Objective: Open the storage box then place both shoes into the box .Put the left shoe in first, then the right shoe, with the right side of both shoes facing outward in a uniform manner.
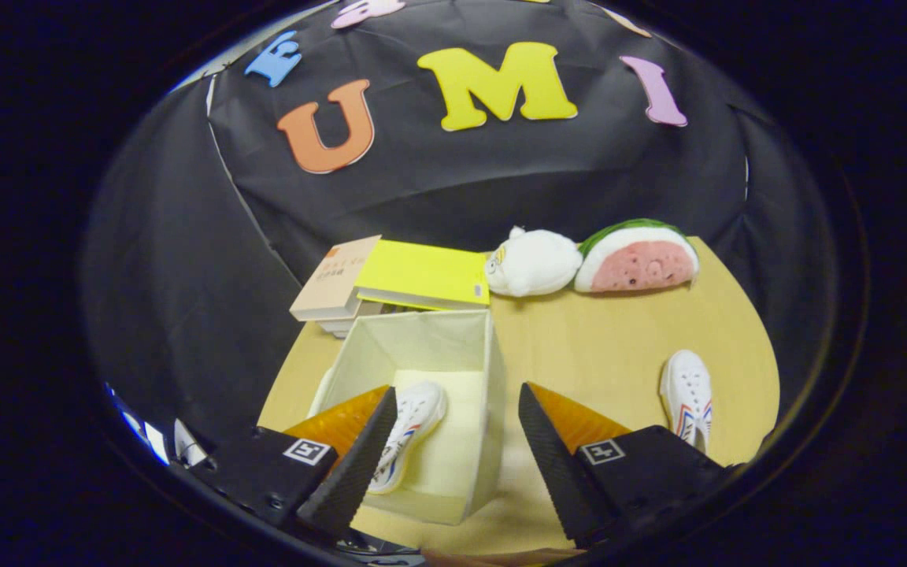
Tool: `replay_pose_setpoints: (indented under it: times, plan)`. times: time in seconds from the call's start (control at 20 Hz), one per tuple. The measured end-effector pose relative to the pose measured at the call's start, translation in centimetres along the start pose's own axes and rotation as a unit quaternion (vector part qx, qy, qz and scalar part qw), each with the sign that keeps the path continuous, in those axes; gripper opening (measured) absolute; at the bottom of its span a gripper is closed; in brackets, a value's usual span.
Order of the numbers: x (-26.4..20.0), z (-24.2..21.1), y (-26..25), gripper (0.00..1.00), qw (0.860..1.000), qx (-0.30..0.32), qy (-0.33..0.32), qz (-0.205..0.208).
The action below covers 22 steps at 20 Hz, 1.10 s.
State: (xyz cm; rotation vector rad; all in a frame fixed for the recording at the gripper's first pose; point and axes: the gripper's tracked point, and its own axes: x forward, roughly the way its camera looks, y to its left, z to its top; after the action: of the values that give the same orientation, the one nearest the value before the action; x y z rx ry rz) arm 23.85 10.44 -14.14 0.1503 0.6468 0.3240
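On a tan desk (595,339) against black cloth: open fabric storage box (438,346), cream-coloured, lid nowhere in sight, near corner reaching between the two fingers. Inside it, one white shoe (414,425) with red and blue side stripes, lying along the box's left inner wall, heel end hidden behind the left finger, so not fully readable which foot. Out on the bare desk, well apart to the right of the box, second white shoe (688,398) with matching stripes, near end cut off behind the right finger's black mount.

Tool (457,449) spread wide, gripping nothing, hanging above the box's near end; ridged black fingers (355,465) with orange backing, left one overlapping the boxed shoe in view, contact impossible to confirm.

Beyond the box, touching or nearly touching its far rim: yellow book (426,276) atop a stack, tan book (335,279) leaning beside it, lower books mostly hidden. Further right along the cloth: white plush toy (532,264), then watermelon-slice plush (636,258), the two pressed together.
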Motion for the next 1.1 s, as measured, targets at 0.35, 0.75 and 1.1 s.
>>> replay_pose_setpoints:
  times: [0.35,0.75,1.1]
  plan:
    - [-0.9,0.0,-10.4,0.99,0.997,-0.045,0.007,-0.059]
    - [0.6,-4.6,-22.4,1.0,0.987,-0.024,0.112,-0.112]
    - [2.0,-9.0,-30.6,0.98,0.97,0.026,0.201,-0.133]
